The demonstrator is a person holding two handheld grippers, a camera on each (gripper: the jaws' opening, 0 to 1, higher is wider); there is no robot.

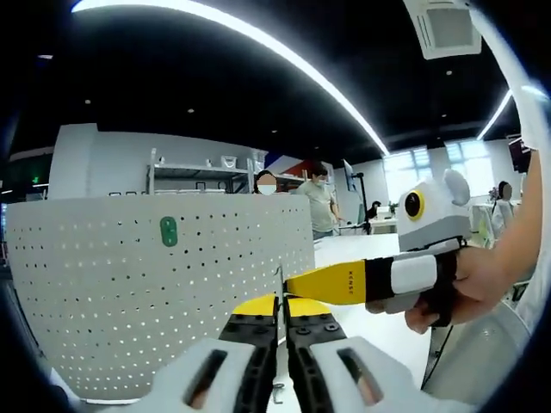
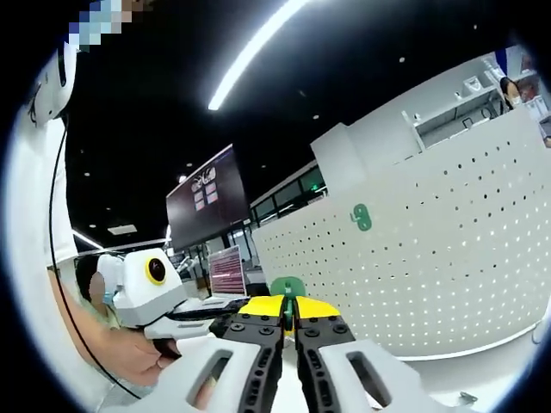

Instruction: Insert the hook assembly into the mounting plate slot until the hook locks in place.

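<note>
Before pegboard (image 1: 129,284) — both tools (image 1: 281,311) clamped

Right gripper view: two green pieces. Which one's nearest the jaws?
The lower green piece, right at the right gripper's tips. The other green piece sits higher, on the pegboard, apart from the gripper.

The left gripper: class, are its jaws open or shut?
Shut. In the left gripper view the left gripper has its yellow-tipped jaws pressed together on a thin metal hook, in front of the pegboard.
</note>
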